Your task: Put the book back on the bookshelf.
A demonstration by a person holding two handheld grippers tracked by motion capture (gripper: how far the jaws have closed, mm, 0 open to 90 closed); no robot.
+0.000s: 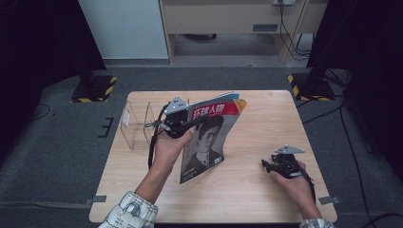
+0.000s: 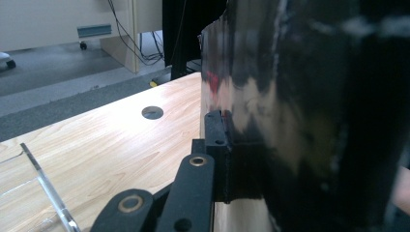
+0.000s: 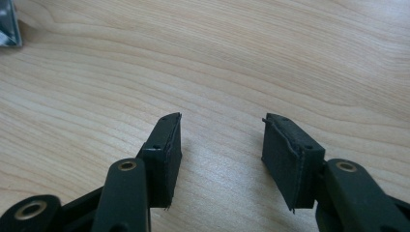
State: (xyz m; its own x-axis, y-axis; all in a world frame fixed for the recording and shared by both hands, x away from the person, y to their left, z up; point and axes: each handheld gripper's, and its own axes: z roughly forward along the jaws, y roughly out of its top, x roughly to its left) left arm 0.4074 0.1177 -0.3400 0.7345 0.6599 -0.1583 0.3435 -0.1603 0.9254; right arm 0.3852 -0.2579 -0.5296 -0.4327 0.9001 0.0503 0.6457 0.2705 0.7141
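Magazine (image 2: 290, 121) glossy against my left gripper (image 2: 220, 145), pinched at its top edge, lifted tilted above the table (image 1: 266, 190). Right gripper (image 3: 220, 150) spread, holding nothing.

- The right gripper (image 3: 221, 145) hovers low over the wooden table (image 3: 270, 58), its two black jaws standing apart.
- Nothing lies between them.
- A shiny object's corner (image 3: 8, 26) sits at the upper left edge.

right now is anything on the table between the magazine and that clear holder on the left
Nothing visible does. The left gripper is shut on the magazine, held tilted with its lower edge at the table. The clear holder stands just left of that hand, with bare wood between them. The right gripper rests open, off to the right.
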